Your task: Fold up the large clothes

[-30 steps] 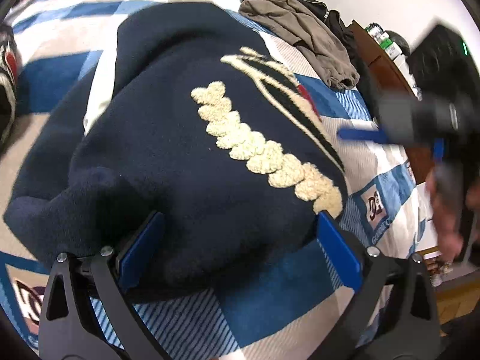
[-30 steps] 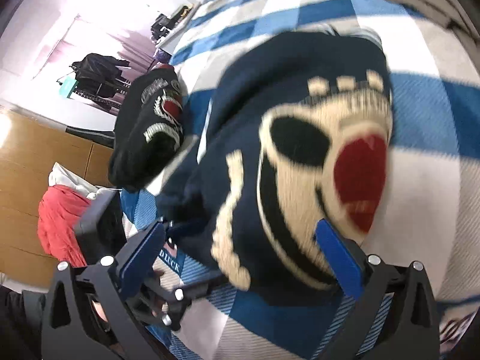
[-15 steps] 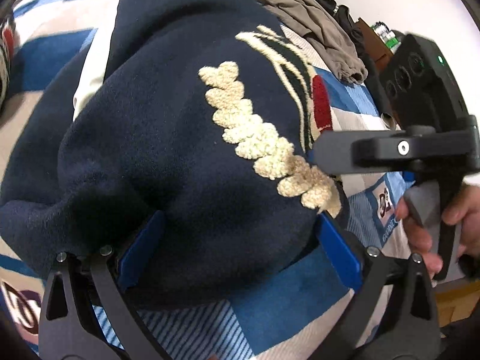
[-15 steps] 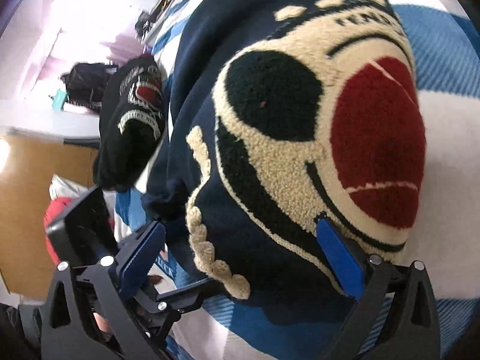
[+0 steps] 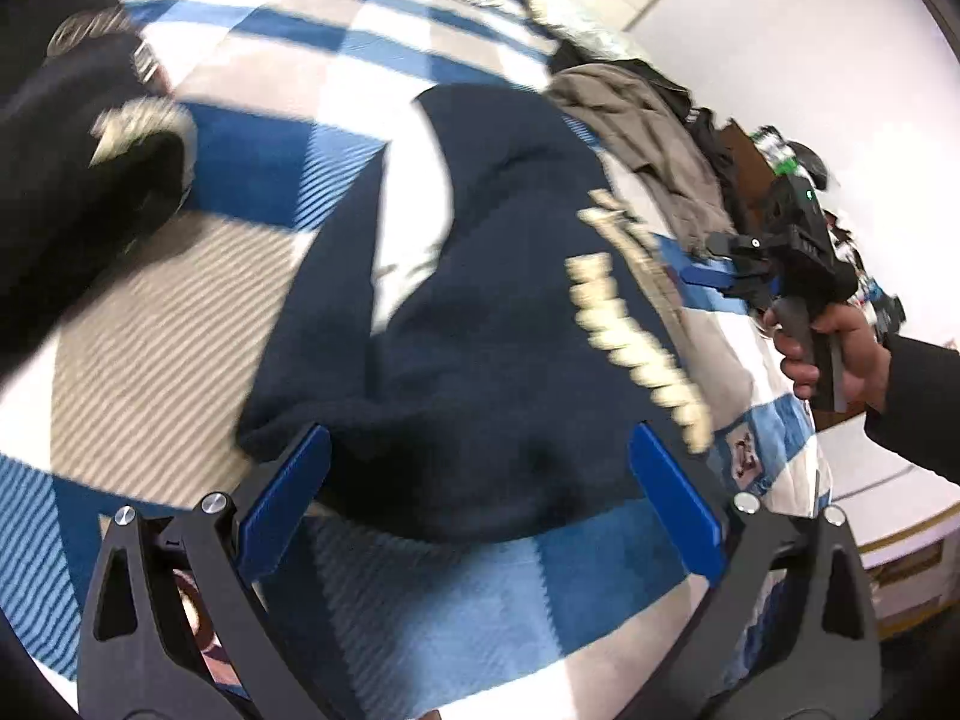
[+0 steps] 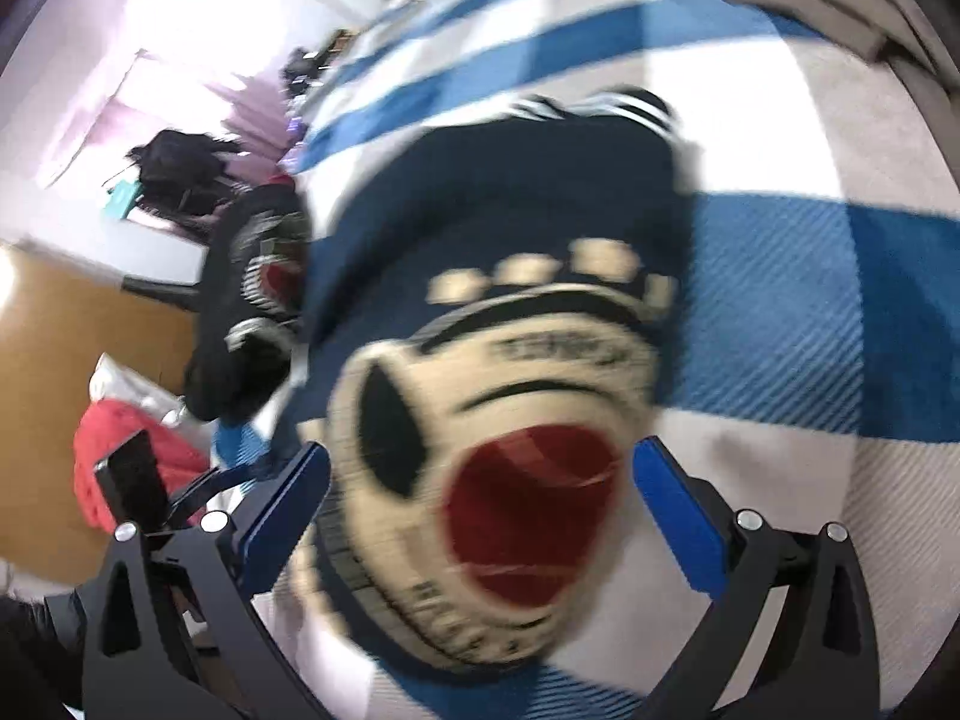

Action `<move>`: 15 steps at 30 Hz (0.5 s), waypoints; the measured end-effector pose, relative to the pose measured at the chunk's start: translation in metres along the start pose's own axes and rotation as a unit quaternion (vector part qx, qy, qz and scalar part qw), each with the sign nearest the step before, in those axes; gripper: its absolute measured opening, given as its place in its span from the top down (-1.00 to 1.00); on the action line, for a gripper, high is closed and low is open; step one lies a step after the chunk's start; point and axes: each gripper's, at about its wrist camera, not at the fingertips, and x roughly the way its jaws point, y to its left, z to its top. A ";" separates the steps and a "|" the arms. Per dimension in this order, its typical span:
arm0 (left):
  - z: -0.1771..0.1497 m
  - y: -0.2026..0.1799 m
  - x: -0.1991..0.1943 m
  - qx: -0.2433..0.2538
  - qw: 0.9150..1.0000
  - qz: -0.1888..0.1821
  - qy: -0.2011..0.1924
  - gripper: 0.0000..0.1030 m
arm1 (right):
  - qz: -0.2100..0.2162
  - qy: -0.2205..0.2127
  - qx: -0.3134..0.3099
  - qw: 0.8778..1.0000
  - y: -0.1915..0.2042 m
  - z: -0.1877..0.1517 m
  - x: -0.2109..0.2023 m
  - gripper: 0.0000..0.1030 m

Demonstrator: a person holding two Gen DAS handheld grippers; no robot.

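A navy sweater [image 5: 480, 312] with a cream, black and red emblem [image 6: 510, 480] lies folded in a bundle on the blue-and-white checked bedspread [image 5: 252, 180]. My left gripper [image 5: 480, 504] is open, its blue pads [image 5: 288, 498] on either side of the sweater's near edge. My right gripper [image 6: 480, 498] is open too, straddling the emblem's near end from the other side. In the left wrist view a hand [image 5: 840, 342] holds the right gripper [image 5: 720, 270] beside the sweater's right edge. The left gripper [image 6: 204, 483] shows at the lower left of the right wrist view. Both views are motion-blurred.
A black printed garment [image 5: 78, 180] [image 6: 252, 312] lies next to the sweater. A grey-brown garment [image 5: 648, 120] [image 6: 840, 6] is heaped at the bed's far side near a dark nightstand [image 5: 738, 144]. A red cloth [image 6: 114, 456] lies off the bed over a wooden floor [image 6: 54, 330].
Both grippers have drawn back from the sweater, which now looks smaller in both views. The right gripper moved away from the sweater's near corner toward its right edge.
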 end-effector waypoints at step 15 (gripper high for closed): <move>-0.033 0.071 0.030 -0.220 0.962 -0.159 -0.006 -0.89 | 0.103 0.007 0.060 0.993 -0.049 0.023 0.054 -0.92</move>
